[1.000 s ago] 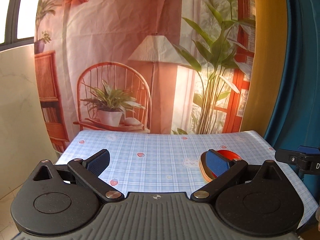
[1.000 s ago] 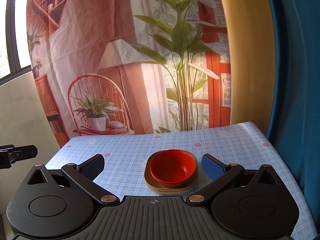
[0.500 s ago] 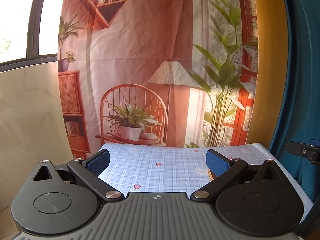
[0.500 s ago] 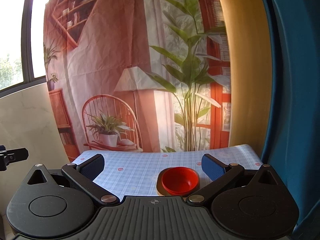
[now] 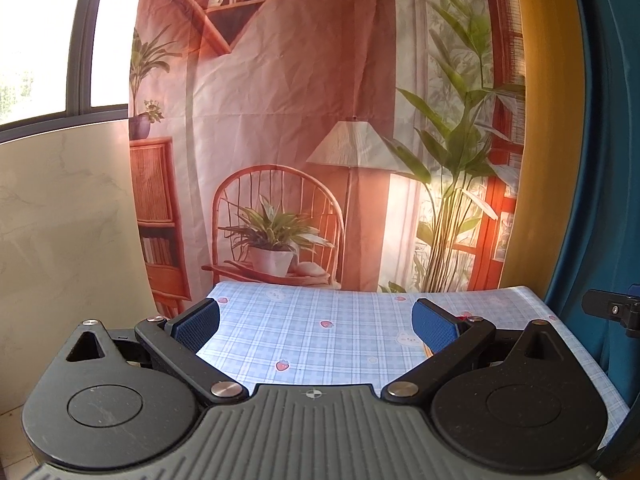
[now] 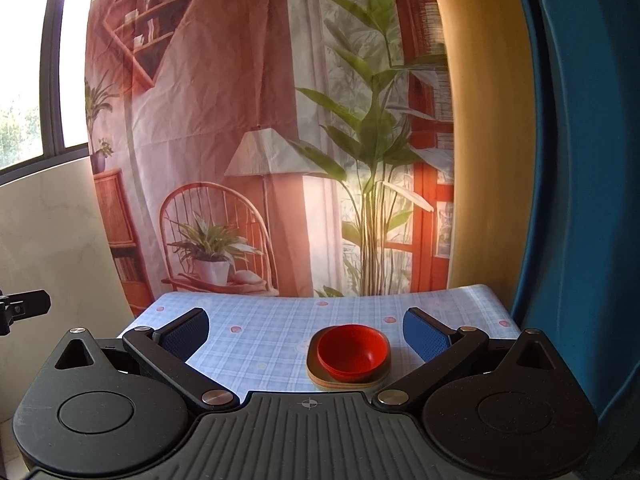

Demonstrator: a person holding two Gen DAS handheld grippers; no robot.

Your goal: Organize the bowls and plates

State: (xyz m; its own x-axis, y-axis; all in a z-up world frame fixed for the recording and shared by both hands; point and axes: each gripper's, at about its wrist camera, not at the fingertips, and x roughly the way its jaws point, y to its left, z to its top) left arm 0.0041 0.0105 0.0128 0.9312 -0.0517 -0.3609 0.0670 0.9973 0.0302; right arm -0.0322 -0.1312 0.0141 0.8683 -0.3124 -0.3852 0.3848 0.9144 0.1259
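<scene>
red bowl (image 6: 353,350) sits nested on a stack of plates (image 6: 346,380), low and right of centre in the right wrist view, on the blue checked tablecloth (image 6: 272,332). the right gripper (image 6: 306,332) is spread wide and holds nothing, the stack lying between its blue pads but well beyond them. in the left wrist view the left gripper (image 5: 316,324) is also wide and empty; only a sliver of red shows behind its right pad (image 5: 434,326), at the lower right. a printed room backdrop (image 5: 320,120) hangs behind the table.
</scene>
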